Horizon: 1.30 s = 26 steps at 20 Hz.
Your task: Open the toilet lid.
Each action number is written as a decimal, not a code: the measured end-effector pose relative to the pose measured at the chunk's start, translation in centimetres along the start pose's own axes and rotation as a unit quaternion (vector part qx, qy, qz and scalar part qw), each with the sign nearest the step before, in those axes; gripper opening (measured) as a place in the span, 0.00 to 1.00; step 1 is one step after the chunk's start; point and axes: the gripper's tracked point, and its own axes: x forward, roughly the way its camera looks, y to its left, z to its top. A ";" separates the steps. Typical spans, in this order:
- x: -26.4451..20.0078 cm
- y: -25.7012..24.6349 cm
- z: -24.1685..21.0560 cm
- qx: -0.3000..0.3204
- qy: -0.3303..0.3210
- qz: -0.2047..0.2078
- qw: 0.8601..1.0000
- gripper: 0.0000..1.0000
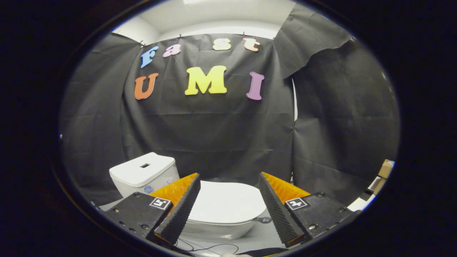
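Note:
A white toilet stands below and ahead of me. Its lid (226,201) lies flat, closed over the bowl (217,228). The white tank (142,173) sits behind the lid to the left, with a small dark slot on top. My gripper (228,178) hovers above the lid, open, with the lid showing through the wide gap between its two fingers. Nothing is held, and the fingers stand apart from the toilet.
Black cloth walls close in the booth behind and on both sides of the toilet. A thin dark cable (210,247) lies on the pale floor in front of the bowl. Cardboard boxes (385,169) sit beyond the cloth's right end.

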 end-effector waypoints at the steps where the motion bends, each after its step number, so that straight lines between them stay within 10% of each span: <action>1: 0.0 0.0 -0.1 0.000 0.003 -0.001 1.000 1.00; 15: 8.2 -2.3 0.9 0.039 0.016 0.029 0.999 1.00; 26: 15.0 -9.7 -8.0 0.147 0.106 0.039 0.983 1.00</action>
